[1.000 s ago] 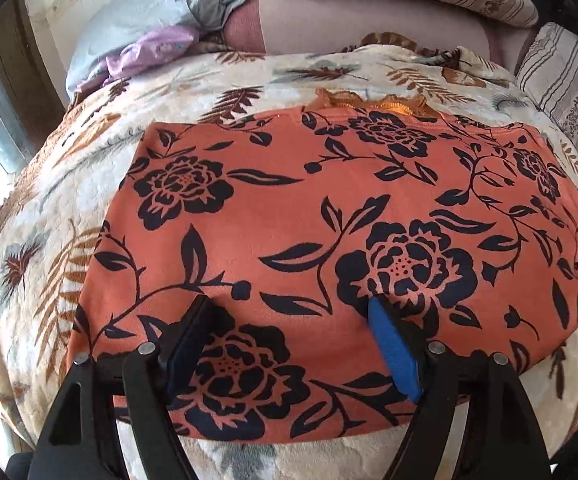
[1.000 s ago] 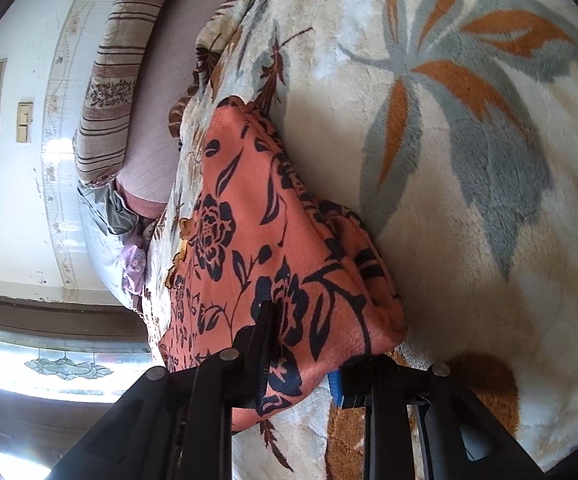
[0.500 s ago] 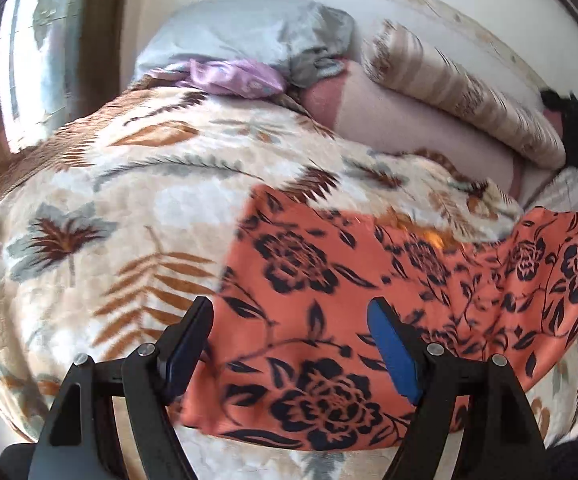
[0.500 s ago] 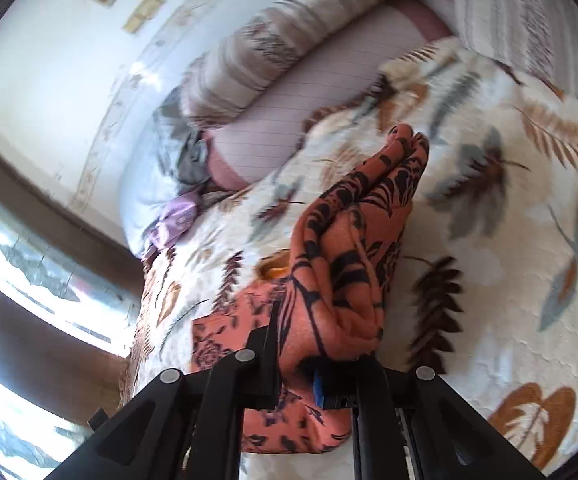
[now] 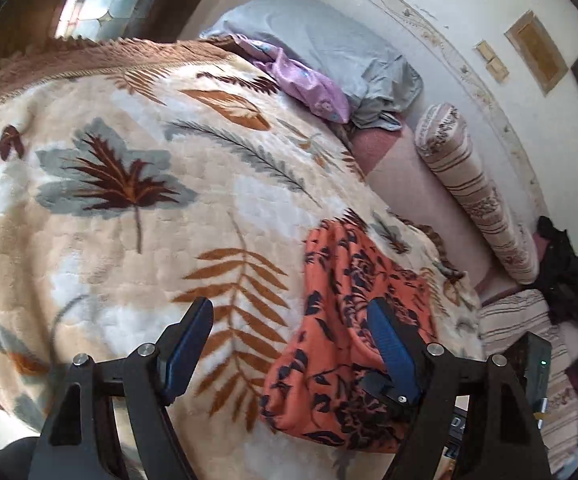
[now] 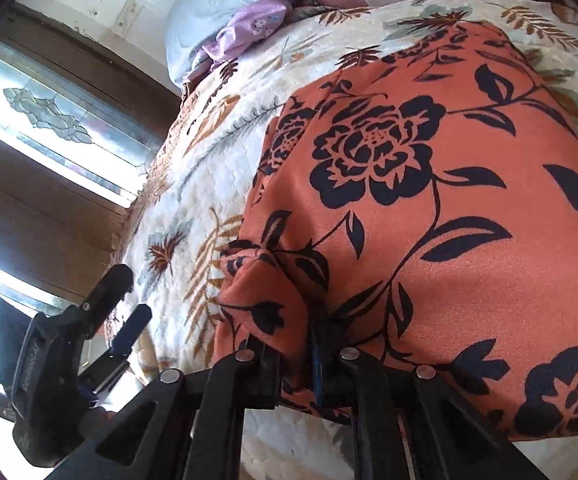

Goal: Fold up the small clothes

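Observation:
An orange garment with a dark flower print (image 6: pixel 429 200) lies doubled over on the cream leaf-pattern blanket (image 6: pixel 225 128). My right gripper (image 6: pixel 295 344) is shut on a bunched corner of it at the garment's near left edge. In the left wrist view the garment (image 5: pixel 349 312) sits to the right, partly behind the blue pad of the right finger. My left gripper (image 5: pixel 289 344) is open over bare blanket (image 5: pixel 129 220) with nothing between its fingers. It also shows open at the left of the right wrist view as the left gripper (image 6: pixel 131 292).
A grey pillow (image 5: pixel 329 40) and a purple cloth (image 5: pixel 305 84) lie at the head of the bed. A striped bolster (image 5: pixel 473 192) and a dark garment (image 5: pixel 569 272) are on the right. A window (image 6: pixel 41 120) stands beyond the blanket's left edge.
My right gripper closed on the garment's edge and carried it across, so the garment now lies folded over. My left gripper moved off the garment and left over the blanket. Both views rolled.

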Demonstrator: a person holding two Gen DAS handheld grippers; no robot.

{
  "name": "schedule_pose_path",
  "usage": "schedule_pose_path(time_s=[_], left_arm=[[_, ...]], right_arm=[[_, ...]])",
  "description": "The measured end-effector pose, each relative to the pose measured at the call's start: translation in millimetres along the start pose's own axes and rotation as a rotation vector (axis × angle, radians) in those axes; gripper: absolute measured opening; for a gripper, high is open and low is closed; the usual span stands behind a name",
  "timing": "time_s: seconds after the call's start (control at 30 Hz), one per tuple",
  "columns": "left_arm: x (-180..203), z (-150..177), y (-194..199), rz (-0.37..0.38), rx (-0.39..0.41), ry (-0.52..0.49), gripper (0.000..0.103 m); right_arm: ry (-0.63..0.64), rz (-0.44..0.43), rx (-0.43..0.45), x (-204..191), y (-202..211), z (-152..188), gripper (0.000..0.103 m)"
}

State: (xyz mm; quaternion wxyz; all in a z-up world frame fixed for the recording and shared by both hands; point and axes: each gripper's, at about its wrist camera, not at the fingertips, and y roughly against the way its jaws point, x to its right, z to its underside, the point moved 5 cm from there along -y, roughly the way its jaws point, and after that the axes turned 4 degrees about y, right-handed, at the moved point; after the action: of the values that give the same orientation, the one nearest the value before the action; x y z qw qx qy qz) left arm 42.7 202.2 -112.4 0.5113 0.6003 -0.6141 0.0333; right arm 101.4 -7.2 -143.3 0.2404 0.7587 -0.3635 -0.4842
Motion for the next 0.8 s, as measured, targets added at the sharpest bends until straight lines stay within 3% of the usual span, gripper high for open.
schedule_pose_path(time_s=[0.1,0.23,0.37,0.43,0.53,0.67,0.8], left_arm=[[22,4,-12,0.144,-0.102,0.022,0.08],[37,7,-40,0.157,-0.241,0.031,0.081],[47,-10,-71,0.231,-0.376,0.085,0.081],[51,-19,-90,0.155,-0.423,0.075,0.081],[66,-22,-111,0.141,-0.494,0.013,0.081],[62,-20,-136,0.052,-0.536,0.008,0.081],[64,-14,-153,0.065,-0.592,0.041,0.08]], right_arm=[[0.003,-0.018,0.017,-3,10,-3,0.012],[-0.012,-0.042,0.025,-1,10,1,0.012],[-0.005,-0.055,0.029,-3,15,6,0.012],[0.004,-0.057,0.033,-5,17,5,0.012],[0.003,-0.072,0.04,-5,18,6,0.012],[-0.003,-0.091,0.039,0,21,8,0.012],[0.019,-0.096,0.037,1,23,11,0.012]])
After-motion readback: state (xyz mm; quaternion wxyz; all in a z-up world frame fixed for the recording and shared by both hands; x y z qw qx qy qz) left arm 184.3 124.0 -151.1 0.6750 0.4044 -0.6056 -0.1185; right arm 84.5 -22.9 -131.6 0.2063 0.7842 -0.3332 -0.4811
